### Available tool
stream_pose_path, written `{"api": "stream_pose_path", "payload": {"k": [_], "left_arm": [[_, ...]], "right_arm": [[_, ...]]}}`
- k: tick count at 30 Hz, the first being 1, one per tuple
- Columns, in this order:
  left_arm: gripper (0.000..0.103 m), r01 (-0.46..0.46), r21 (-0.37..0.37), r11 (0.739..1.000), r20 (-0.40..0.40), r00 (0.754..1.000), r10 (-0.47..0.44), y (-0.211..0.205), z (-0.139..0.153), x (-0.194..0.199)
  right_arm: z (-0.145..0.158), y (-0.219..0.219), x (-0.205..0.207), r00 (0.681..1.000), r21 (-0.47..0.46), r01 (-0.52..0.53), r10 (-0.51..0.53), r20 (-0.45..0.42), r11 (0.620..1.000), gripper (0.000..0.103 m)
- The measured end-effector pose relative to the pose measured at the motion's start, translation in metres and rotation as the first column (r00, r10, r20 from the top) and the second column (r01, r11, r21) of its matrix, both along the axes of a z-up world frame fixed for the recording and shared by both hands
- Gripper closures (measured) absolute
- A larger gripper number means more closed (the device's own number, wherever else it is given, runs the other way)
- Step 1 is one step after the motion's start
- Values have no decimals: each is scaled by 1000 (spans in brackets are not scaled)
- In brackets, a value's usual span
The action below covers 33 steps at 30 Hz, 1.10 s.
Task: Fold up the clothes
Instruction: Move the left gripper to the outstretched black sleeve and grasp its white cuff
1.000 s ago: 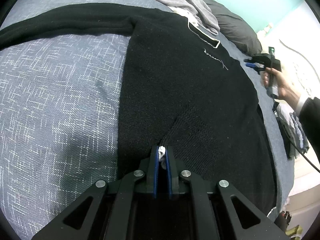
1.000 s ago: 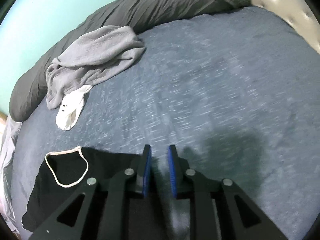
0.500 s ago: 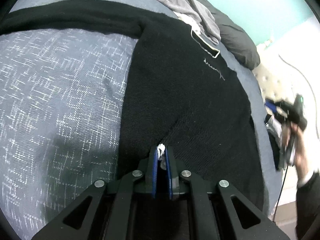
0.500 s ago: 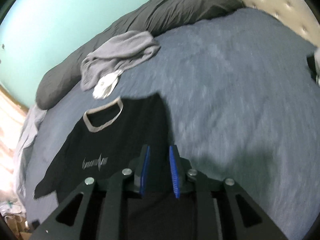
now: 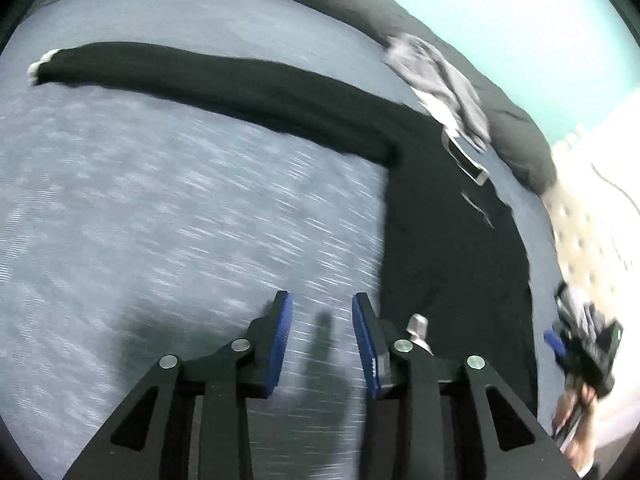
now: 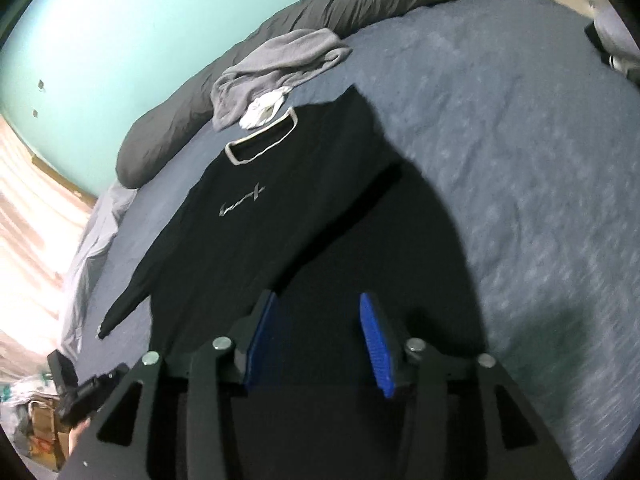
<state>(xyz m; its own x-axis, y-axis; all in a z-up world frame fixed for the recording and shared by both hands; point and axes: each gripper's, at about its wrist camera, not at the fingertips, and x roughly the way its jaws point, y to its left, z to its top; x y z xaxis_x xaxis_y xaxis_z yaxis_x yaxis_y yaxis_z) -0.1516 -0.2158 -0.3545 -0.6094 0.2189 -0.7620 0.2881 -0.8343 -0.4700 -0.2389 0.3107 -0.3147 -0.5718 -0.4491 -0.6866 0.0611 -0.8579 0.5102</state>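
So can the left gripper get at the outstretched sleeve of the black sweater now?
Probably yes: the left gripper is open and empty over bare blue bedspread, and nothing lies between it and the sleeve.

Two low wrist views over one black sweater (image 5: 448,240), opposite sides.

Motion blur smears the bedspread (image 5: 168,216) in the left wrist view, and the right tongs (image 5: 576,354) at its edge.
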Motion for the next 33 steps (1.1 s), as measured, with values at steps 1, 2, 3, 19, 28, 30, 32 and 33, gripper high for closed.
{"api": "stream_pose_path", "payload": {"k": [1,2,3,19,28,30,32,33], "left_arm": [[64,-21,-10,1000,4,1000,21,-11,1,2],[64,-47,-18,999,7,999,47,-24,3,4],[64,-76,-18,997,6,997,76,-38,5,6],[63,-358,5,934,2,934,358,-188,2,-18],[58,-436,108,893,-13,898,440,-230,-12,-36],[58,-463,135,876,-13,883,468,-239,-14,-38],[58,-480,149,865,-14,873,487,-245,-16,-42],[58,-482,148,864,-15,872,489,-247,-16,-45]], "right_arm": [[-3,-3,5,1000,-12,-3,3,3,1000,59],[-7,-6,10,1000,-25,-5,5,5,1000,59],[-9,-9,13,1000,-40,-6,6,3,999,59],[-18,-33,21,998,-56,-61,61,-1,997,59],[-32,-32,22,999,-27,-46,47,26,999,59],[-36,-32,22,998,-32,-43,44,35,999,59],[-38,-32,22,998,-32,-43,44,38,999,59],[-39,-32,22,998,-32,-43,44,40,999,59]]}}
